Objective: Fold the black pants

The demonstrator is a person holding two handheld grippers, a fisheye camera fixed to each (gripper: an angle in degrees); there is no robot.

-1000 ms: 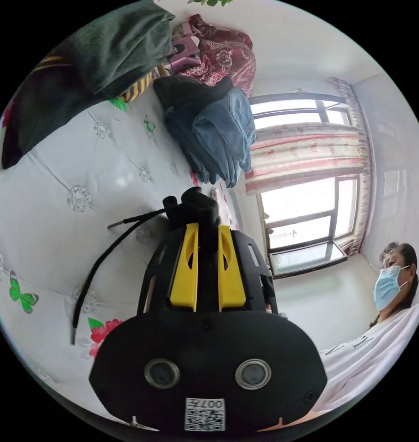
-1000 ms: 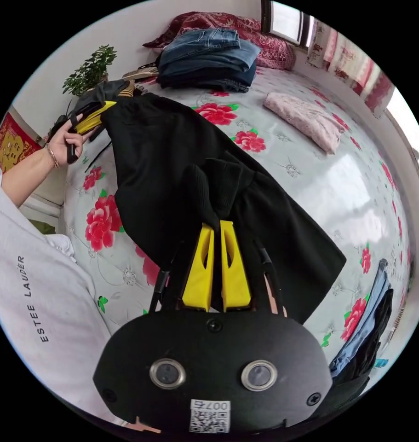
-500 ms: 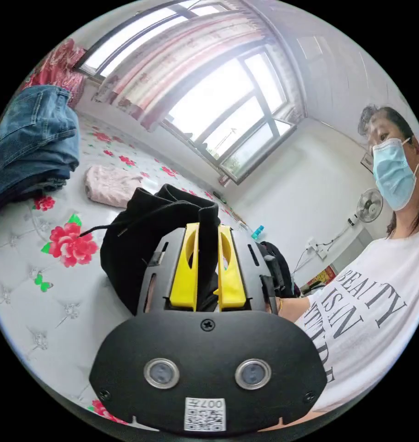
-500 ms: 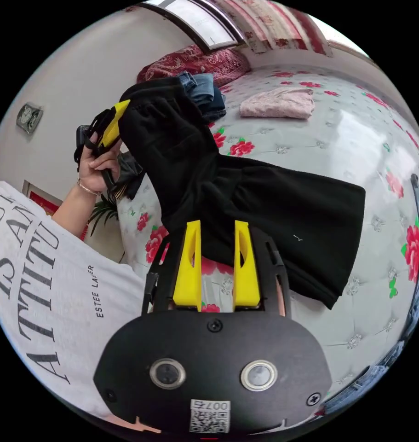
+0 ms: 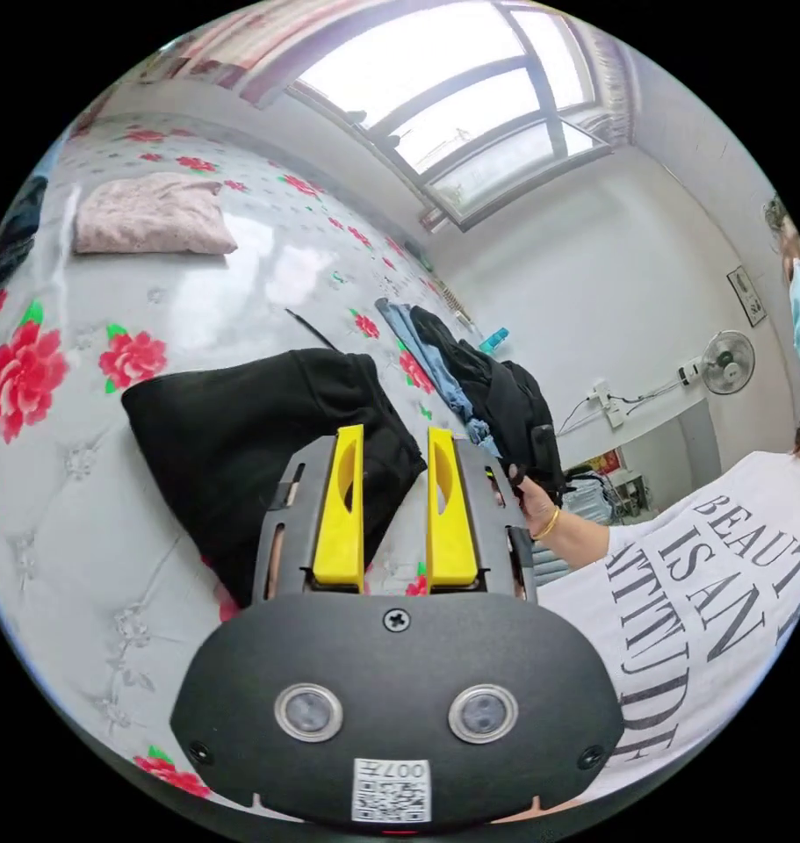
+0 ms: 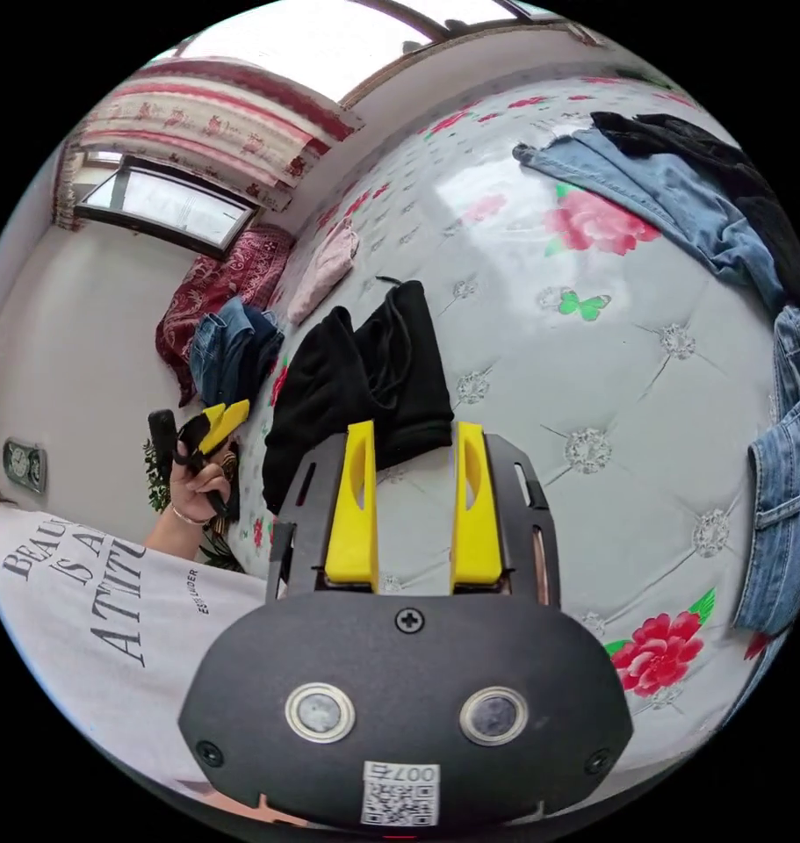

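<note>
The black pants (image 5: pixel 259 430) lie folded in a compact bundle on the flowered bedspread (image 5: pixel 92 492), with a drawstring trailing from one end. In the right gripper view the same black pants (image 6: pixel 364 378) rest just beyond the jaws. My left gripper (image 5: pixel 389 435) is open, its yellow jaws apart just above the near edge of the bundle, holding nothing. My right gripper (image 6: pixel 414 430) is open too, empty, hovering near the bundle's end. The left gripper (image 6: pixel 217 420) also appears held in a hand at the left of the right gripper view.
A folded pink garment (image 5: pixel 149 226) lies further along the bed. Loose jeans and dark clothes (image 6: pixel 681 202) are heaped near one edge; a folded jeans stack (image 6: pixel 233 347) and a red pillow (image 6: pixel 219 285) sit by the wall. A person in a white printed shirt (image 5: pixel 707 571) stands beside the bed.
Both grippers have let go of the pants, which dropped from hanging in the air to lying folded on the bed. Both hands have drawn back and turned.
</note>
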